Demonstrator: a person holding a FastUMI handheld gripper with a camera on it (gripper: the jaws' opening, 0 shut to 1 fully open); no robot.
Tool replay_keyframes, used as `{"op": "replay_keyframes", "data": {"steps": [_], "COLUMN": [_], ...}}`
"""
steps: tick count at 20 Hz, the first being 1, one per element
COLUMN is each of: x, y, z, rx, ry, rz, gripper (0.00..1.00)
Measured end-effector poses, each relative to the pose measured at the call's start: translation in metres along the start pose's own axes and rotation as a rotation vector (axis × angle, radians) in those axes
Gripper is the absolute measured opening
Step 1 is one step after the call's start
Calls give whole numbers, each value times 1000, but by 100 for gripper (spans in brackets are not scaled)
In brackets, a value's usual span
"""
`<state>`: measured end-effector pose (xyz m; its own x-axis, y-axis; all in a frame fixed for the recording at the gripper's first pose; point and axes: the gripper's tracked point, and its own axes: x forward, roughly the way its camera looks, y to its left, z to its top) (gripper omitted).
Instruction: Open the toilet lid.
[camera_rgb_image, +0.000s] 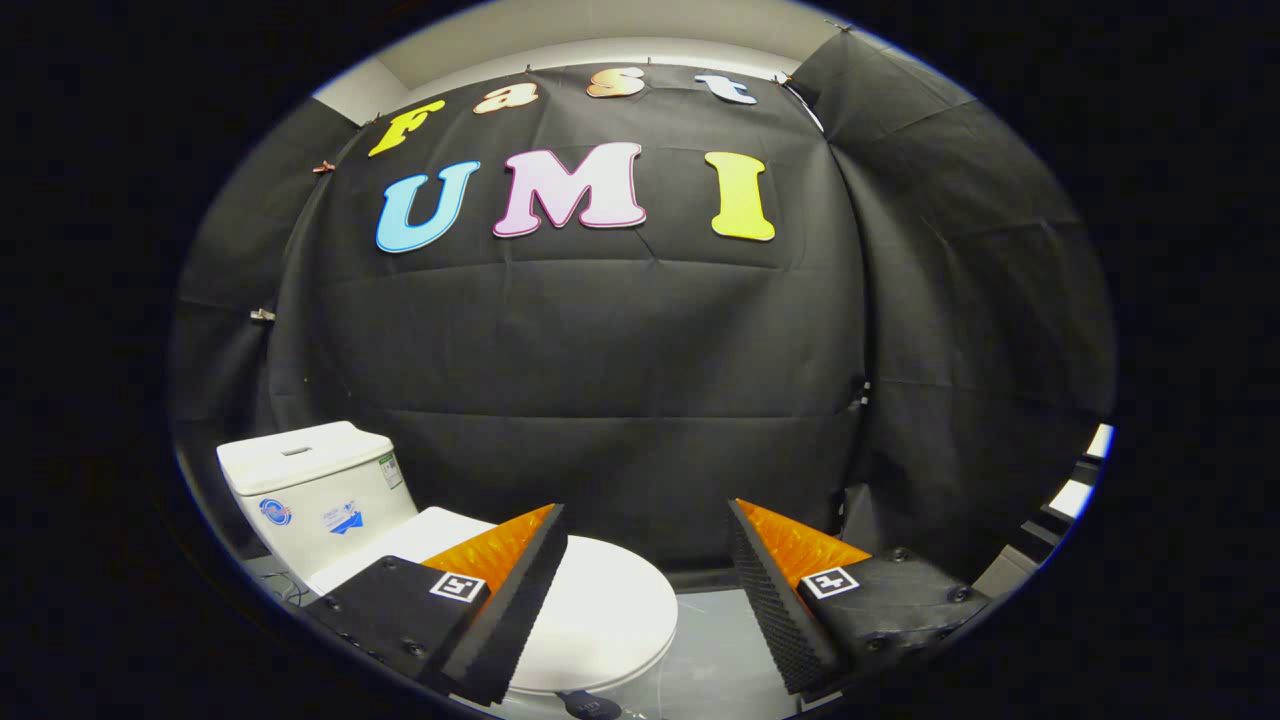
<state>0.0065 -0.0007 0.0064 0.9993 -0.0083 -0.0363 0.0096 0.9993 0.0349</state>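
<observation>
Below the released tongs, the toilet has its lid closed.

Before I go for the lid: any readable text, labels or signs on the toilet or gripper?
Round blue sticker on the white ceramic tank: too small to read.
Blue sticker beside it: blurred.
Green-edged label on the tank's side: too small.
Dark tag below the closed white toilet lid: blurred.
Square black-and-white markers on the open gripper, lid just ahead between its fingers: patterns, no words.

White toilet lid lies closed, flat, ahead of the tank.
</observation>
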Motion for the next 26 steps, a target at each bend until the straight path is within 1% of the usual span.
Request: {"op": "replay_keyframes", "data": {"steps": [2, 4, 9, 13, 18, 22, 24, 26], "x": [1, 4, 1, -6, -19, -27, -31, -35], "y": [-2, -4, -12, -24, -34, -33, -29, -26], "z": [7, 12, 6, -22, -66, -101, -121, -137], "rx": [24, 16, 10, -1, 46, 65, 45, 69], "ry": [5, 5, 44, 117, 219, 300, 351, 400], "rz": [-4, -14, -2, 11, 20, 33, 50, 73], "gripper": [99, 98, 99, 99, 100, 99, 99, 99]}}
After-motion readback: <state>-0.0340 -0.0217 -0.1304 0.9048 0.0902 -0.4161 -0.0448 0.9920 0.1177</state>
